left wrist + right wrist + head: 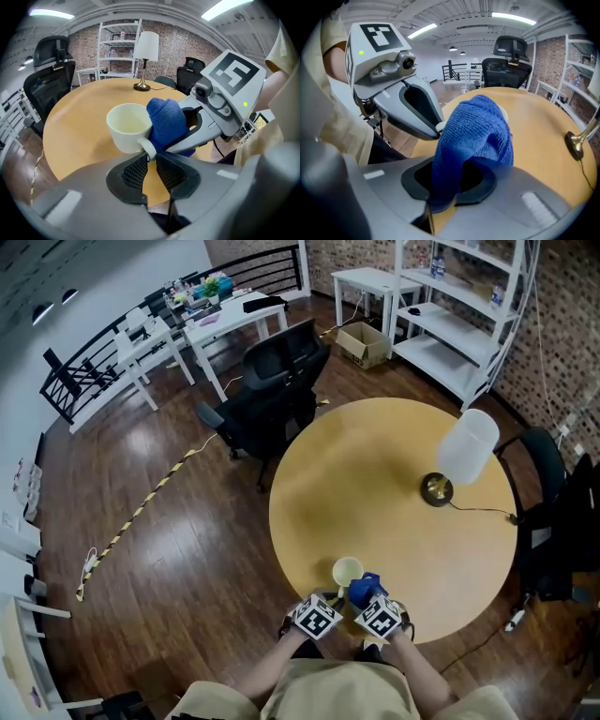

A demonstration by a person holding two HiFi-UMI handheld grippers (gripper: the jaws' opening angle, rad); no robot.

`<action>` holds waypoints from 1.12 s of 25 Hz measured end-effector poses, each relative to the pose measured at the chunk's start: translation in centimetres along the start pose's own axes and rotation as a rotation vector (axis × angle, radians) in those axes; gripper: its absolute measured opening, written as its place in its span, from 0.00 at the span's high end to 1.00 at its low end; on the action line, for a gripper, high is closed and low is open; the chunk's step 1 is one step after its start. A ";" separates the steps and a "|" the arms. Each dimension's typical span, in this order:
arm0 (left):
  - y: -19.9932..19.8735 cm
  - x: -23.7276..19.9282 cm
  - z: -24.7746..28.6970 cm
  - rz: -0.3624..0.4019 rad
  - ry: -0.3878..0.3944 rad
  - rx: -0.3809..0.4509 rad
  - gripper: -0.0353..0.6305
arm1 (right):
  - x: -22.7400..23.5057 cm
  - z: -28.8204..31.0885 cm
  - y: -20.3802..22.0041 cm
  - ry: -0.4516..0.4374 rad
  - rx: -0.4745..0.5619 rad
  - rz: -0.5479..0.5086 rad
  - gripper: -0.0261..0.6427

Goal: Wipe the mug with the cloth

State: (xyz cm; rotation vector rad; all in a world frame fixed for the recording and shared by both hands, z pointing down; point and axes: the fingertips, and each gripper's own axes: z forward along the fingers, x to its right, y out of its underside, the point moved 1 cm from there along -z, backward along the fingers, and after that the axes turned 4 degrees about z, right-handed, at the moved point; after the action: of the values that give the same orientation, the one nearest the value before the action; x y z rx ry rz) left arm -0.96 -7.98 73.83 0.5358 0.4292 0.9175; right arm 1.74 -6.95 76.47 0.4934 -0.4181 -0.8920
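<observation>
Mug [127,129], glossy cream, curved handle [149,148] pinched in left claw [150,160]; right claw [449,187] clamps nubbly blue cloth [476,131]

A round desk [375,474] with a bare yellow-wood top stands on a dark plank floor [187,549]. A table lamp [466,448] with a white shade sits toward the desk's far right side, its brass base [437,488] planted on the wood. A thin dark cord [483,509] trails from the base across the top to the right rim. A cream mug [347,570] is at the near edge, well apart from the lamp; whether it rests on the wood cannot be told
</observation>
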 end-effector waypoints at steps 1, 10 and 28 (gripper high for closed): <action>-0.1 0.3 0.1 -0.009 0.011 0.007 0.87 | -0.3 0.1 -0.1 -0.015 0.007 0.004 0.85; 0.0 1.0 0.4 -0.027 0.094 0.032 0.84 | -1.1 -0.1 -0.1 -0.070 0.042 0.006 0.85; -2.7 -5.1 -2.0 0.990 0.053 -0.108 0.56 | -0.4 -2.0 1.1 -0.055 0.095 0.100 0.85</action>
State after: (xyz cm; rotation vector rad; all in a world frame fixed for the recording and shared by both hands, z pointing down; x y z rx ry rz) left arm -3.13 -13.02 71.30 0.6289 0.1350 1.8947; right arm 3.26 -5.58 75.44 0.5310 -0.5327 -0.7934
